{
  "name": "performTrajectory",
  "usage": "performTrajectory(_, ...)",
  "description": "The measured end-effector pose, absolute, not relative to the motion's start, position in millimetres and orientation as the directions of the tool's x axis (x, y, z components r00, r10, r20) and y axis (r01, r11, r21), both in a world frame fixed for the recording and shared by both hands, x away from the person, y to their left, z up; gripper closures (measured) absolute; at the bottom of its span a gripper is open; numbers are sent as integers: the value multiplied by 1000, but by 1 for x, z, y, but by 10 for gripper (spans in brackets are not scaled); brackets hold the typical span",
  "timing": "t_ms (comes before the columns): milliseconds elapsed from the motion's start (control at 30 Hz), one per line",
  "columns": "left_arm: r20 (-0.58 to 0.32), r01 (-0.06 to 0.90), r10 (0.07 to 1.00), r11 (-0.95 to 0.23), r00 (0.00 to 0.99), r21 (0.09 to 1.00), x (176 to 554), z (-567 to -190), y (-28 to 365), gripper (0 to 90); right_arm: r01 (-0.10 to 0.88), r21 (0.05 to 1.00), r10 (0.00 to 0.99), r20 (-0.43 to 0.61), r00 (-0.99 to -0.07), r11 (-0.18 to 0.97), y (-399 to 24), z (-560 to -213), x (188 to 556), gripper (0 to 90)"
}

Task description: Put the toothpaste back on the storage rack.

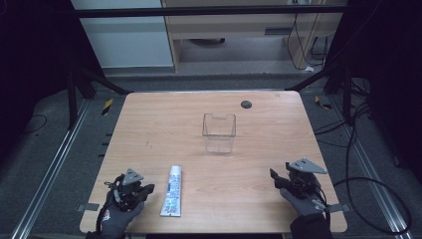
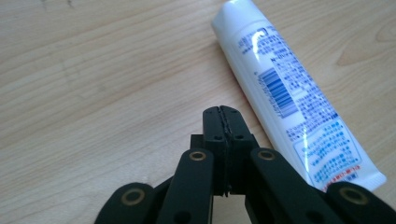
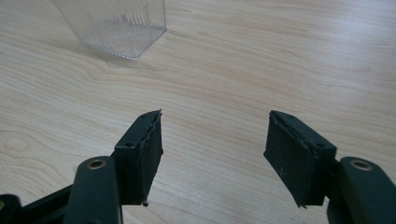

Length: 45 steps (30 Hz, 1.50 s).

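Observation:
A white toothpaste tube (image 1: 172, 191) with blue print lies flat near the table's front edge, cap end pointing away from me. My left gripper (image 1: 148, 189) rests just left of it, jaws shut with nothing between them; in the left gripper view the gripper (image 2: 220, 110) sits beside the tube (image 2: 289, 93), apart from it. A clear plastic box (image 1: 219, 132) stands upright at the table's middle. My right gripper (image 1: 274, 178) hovers at the front right, open and empty; in the right gripper view the gripper (image 3: 215, 135) has the box (image 3: 116, 23) ahead to its left.
The light wooden table (image 1: 268, 144) has a small dark round disc (image 1: 246, 104) near its far edge. Black frame bars and cables (image 1: 378, 184) surround the table on the floor. Bare wood lies between the tube and the right gripper.

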<state>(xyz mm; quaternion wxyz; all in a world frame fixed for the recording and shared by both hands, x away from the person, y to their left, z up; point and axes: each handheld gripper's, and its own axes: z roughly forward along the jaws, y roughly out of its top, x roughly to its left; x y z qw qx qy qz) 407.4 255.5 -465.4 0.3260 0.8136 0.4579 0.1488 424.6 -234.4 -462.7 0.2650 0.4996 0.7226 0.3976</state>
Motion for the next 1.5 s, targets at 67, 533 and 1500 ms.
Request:
performTrajectory(67, -57, 650, 832, -386, 551, 655, 406, -467, 253, 890, 514, 837, 933, 16, -361, 185, -234, -463, 425, 361)
performTrajectory(533, -69, 646, 782, -458, 619, 611, 401, -473, 236, 891, 523, 832, 933, 19, -359, 184, -235, -465, 426, 354)
performTrajectory(1500, -79, 620, 742, -490, 666, 613, 403, -477, 211, 891, 528, 829, 934, 21, -355, 182, -236, -466, 428, 348)
